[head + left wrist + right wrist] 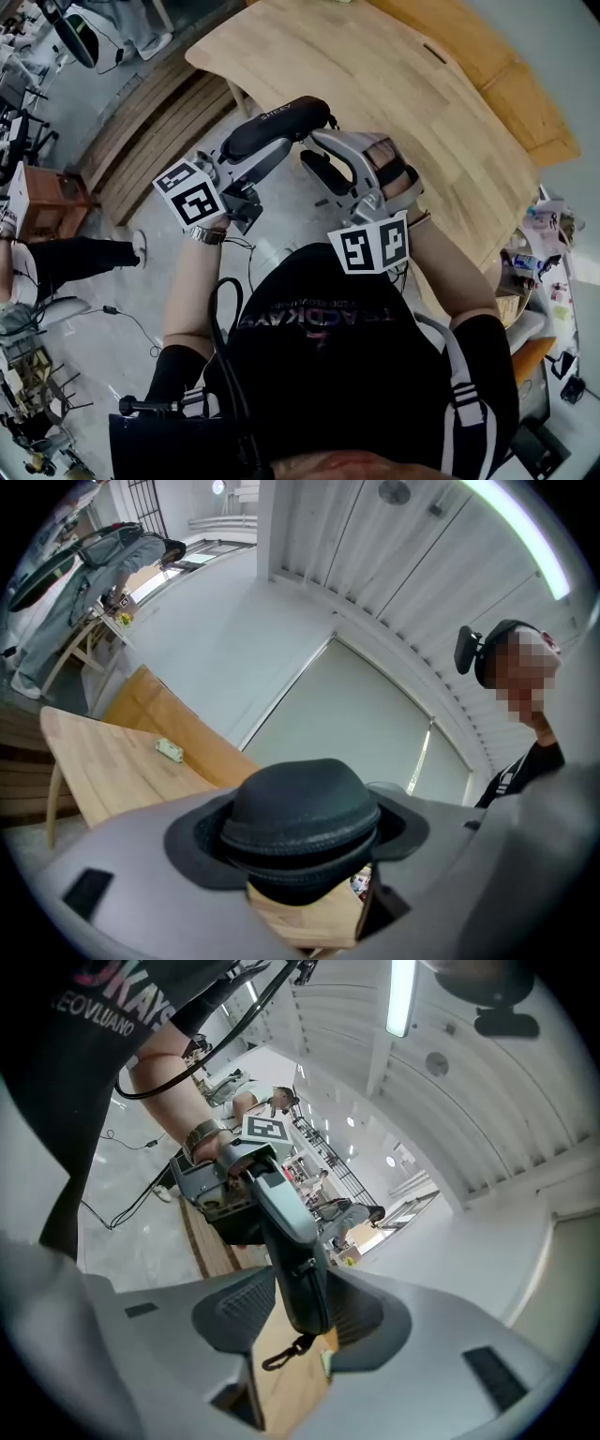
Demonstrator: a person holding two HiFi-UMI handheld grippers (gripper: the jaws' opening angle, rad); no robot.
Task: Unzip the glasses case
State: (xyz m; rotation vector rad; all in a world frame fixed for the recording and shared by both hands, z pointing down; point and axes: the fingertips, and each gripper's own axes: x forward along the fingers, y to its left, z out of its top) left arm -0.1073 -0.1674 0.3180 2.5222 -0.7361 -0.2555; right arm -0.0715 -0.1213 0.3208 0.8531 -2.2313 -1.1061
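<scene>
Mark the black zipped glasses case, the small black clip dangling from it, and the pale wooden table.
Black zipped glasses case [278,122], head view: middle of its top shell.
Small black clip [303,1343], right gripper view: its upper end.
Pale wooden table [394,84], head view: bare top.

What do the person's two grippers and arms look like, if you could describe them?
The left gripper and right gripper are pale grey moulded shells with dark ribbed pads. Each carries a white cube printed with black square markers. The person wears a black short-sleeved shirt with white stripes on the sleeve, and a wristwatch on the left wrist.
</scene>
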